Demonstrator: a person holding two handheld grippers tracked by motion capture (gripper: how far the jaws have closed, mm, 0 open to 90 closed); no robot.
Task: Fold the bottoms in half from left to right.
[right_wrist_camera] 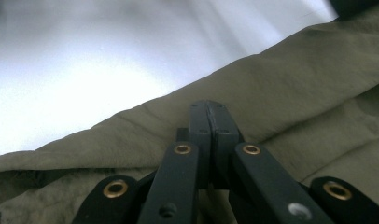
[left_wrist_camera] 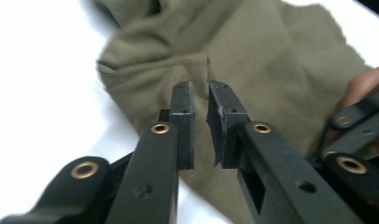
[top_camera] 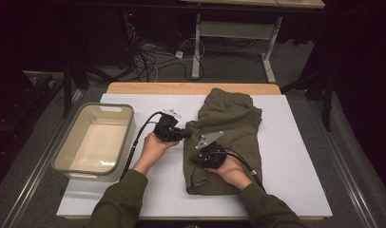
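An olive-green cloth garment (top_camera: 226,137) is laid flat and folded on the white table surface, its near-left part slightly rumpled.

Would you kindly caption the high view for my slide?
Two hand-held grippers, left gripper and right gripper, work an olive garment beside a plastic bin.

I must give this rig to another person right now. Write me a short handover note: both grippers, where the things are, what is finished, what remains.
Left gripper: jaws a narrow gap apart, tips at the left edge of the olive-green folded cloth garment, no cloth between them.
Right gripper: jaws shut together, low over the garment's near left part; whether cloth is pinched cannot be told.
Things: garment lies folded on the white table mat; the clear plastic bin stands empty at the left.
Done: garment looks partly folded.
Left: probably finish the fold, then perhaps move it into the bin.
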